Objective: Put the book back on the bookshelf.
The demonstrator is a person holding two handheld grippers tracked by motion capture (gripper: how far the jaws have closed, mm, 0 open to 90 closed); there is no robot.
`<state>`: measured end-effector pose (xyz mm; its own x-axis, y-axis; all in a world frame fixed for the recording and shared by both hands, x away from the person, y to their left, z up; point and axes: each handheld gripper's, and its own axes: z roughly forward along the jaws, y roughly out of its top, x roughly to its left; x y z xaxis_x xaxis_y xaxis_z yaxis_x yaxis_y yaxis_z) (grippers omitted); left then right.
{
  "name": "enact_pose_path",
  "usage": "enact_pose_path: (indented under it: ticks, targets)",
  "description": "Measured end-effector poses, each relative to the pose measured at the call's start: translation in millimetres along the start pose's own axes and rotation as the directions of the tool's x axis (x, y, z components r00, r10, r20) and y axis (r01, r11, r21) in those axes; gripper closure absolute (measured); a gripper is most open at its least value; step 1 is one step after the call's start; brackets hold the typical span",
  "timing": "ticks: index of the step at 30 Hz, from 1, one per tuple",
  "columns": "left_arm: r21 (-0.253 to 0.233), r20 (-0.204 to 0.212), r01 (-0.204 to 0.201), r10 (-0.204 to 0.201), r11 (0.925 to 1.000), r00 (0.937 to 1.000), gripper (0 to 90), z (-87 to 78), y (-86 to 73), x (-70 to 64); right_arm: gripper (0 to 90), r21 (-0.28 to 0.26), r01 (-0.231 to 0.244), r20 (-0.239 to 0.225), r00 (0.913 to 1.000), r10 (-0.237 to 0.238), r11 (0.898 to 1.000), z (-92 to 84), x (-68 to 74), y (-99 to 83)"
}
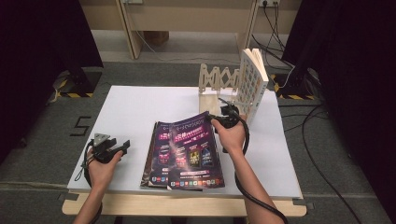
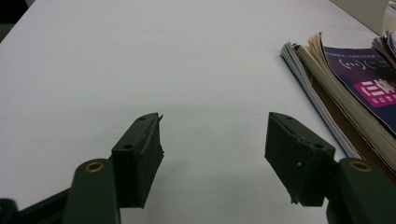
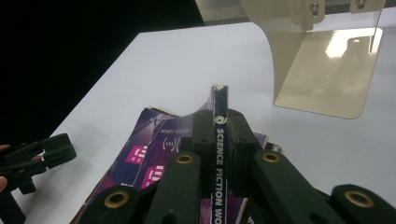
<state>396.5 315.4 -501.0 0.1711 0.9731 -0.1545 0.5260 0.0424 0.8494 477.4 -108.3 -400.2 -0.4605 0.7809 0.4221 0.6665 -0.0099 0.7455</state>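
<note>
The right gripper (image 3: 215, 154), pinching the top magazine (image 1: 194, 149) by its spine at mid-table, should probably lift it steadily toward the far-right rack (image 1: 224, 81), while the spread left gripper (image 2: 212, 154) rests empty near-left.

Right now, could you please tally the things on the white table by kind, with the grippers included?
Purple-covered magazines in the pile: 2, top magazine and lower magazine
Upright book: 1, white book
Folding wooden rack: 1
Hand-held grippers: 2, left hand-held gripper and right hand-held gripper
Total: 6
</note>
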Motion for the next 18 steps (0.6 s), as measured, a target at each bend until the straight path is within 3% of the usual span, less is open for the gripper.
enact_pose_path:
  ticks: [18]
  targets:
    - [0.002, 0.002, -0.014, 0.014, 0.9999, 0.9999, 35.9, 0.0, -0.1, -1.2, 85.0, -0.059, 0.019, 0.014, 0.9997, -0.018, 0.998, -13.9, 2.1, 10.7]
